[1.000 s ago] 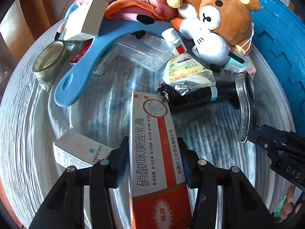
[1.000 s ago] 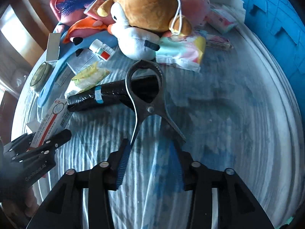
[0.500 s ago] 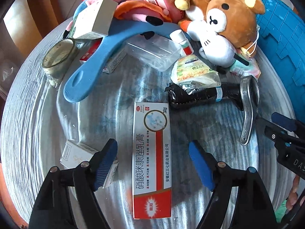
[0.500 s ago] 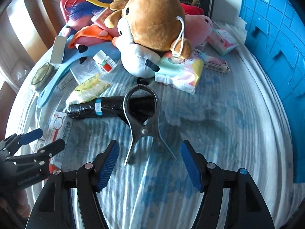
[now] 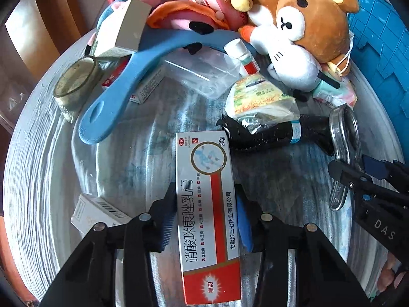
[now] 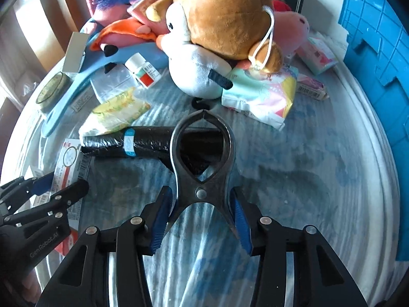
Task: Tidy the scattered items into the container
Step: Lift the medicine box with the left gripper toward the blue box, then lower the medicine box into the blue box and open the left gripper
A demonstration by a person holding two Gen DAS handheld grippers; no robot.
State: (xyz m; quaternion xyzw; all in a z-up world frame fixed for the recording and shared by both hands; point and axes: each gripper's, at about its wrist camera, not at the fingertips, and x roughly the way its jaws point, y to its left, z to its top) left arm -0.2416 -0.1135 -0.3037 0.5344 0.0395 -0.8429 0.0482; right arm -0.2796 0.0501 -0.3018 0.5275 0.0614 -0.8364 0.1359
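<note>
My left gripper (image 5: 205,220) is shut on a long red-and-white ointment box (image 5: 207,204), its blue pads pressing both long sides. My right gripper (image 6: 200,220) is shut on a metal clamp (image 6: 202,158), gripping just below its pivot; the clamp's ring lies over a black wrapped roll (image 6: 143,142). The clamp (image 5: 343,138) and roll (image 5: 271,131) also show in the left wrist view. The blue container (image 6: 378,51) stands at the right edge of the round table (image 6: 319,179).
A pile at the back holds a brown bear plush (image 6: 225,18), a blue scoop (image 5: 133,76), a clear plastic tub (image 5: 204,73), a small medicine bottle (image 6: 144,73), a tissue pack (image 6: 263,97), a green sachet (image 5: 258,97), a round tin (image 5: 74,84) and small boxes (image 5: 99,212).
Both grippers were wide open half a second ago. Now the left has closed on the ointment box and the right has moved forward and closed on the metal clamp.
</note>
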